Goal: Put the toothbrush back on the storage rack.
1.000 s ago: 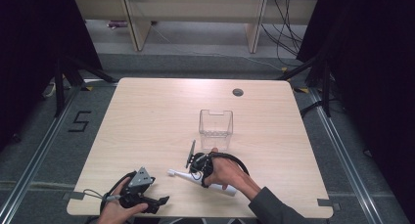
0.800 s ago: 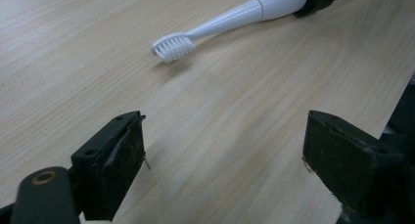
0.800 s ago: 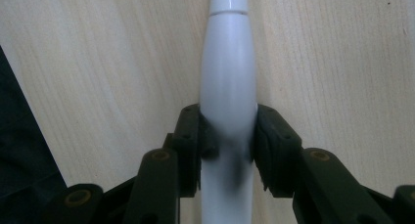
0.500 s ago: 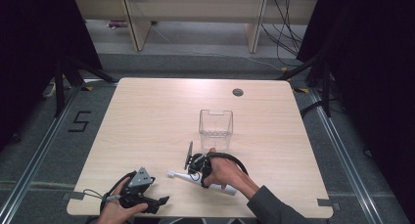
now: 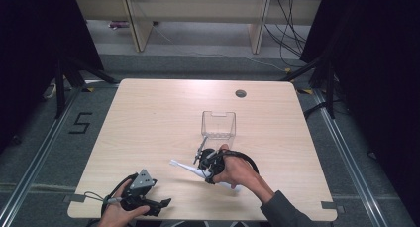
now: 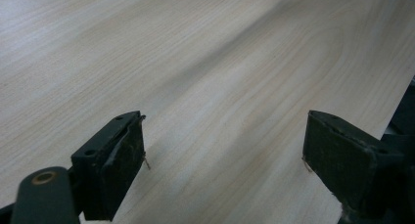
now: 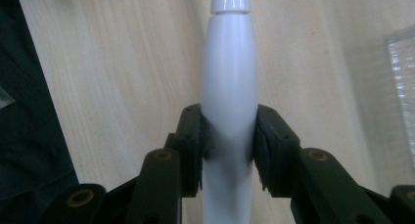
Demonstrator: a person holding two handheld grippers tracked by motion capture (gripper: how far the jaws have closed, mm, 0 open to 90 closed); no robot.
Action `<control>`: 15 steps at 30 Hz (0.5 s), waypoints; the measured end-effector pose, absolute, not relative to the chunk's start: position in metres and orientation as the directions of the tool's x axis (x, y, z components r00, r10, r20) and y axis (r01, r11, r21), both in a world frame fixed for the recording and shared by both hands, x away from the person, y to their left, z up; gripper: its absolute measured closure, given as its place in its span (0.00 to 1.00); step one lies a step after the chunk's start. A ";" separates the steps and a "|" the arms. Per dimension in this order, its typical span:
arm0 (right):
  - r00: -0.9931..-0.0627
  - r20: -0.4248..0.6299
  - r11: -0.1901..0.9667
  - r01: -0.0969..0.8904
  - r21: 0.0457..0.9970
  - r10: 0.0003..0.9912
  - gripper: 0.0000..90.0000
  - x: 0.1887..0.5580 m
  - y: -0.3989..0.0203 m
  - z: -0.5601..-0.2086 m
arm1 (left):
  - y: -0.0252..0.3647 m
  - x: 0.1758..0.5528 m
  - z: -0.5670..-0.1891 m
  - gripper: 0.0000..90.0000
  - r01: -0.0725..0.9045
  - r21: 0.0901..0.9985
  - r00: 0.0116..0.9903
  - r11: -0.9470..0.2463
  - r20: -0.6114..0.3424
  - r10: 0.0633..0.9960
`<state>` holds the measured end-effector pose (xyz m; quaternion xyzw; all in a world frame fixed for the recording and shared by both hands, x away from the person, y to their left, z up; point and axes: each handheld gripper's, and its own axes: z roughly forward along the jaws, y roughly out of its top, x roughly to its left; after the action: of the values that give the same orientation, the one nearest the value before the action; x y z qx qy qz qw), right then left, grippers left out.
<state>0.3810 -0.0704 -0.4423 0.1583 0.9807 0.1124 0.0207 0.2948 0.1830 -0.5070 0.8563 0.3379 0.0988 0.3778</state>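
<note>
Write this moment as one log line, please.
right tool: shut on white toothbrush | left tool: open, over table | clear box: upright

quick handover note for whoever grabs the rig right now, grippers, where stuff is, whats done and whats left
Right gripper: shut on the white electric toothbrush, pads clamped on its handle, held near the table's middle front.
Left gripper: open, nothing between its jaws, low over the wooden table at the front left corner.
Clear plastic container: upright just beyond the right gripper, looks empty.
Done: toothbrush gripped.
Left, probably: carry it to the container and set it in.
</note>
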 end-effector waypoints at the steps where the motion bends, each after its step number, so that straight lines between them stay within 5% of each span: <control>1: -0.943 0.006 0.914 0.323 0.243 0.332 0.74 0.381 -0.073 -0.440 | 0.183 0.296 -0.507 0.17 0.496 0.716 0.756 -0.491 -0.079 0.649; 15: -0.912 0.080 0.754 0.379 0.536 0.402 0.74 0.384 -0.109 -0.401 | 0.181 0.294 -0.508 0.17 0.516 0.716 0.748 -0.471 -0.109 0.654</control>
<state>0.3840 -0.1089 -0.4013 0.2085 0.9363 0.2818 0.0198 0.2936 0.1812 -0.5080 0.8528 0.3431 0.0902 0.3833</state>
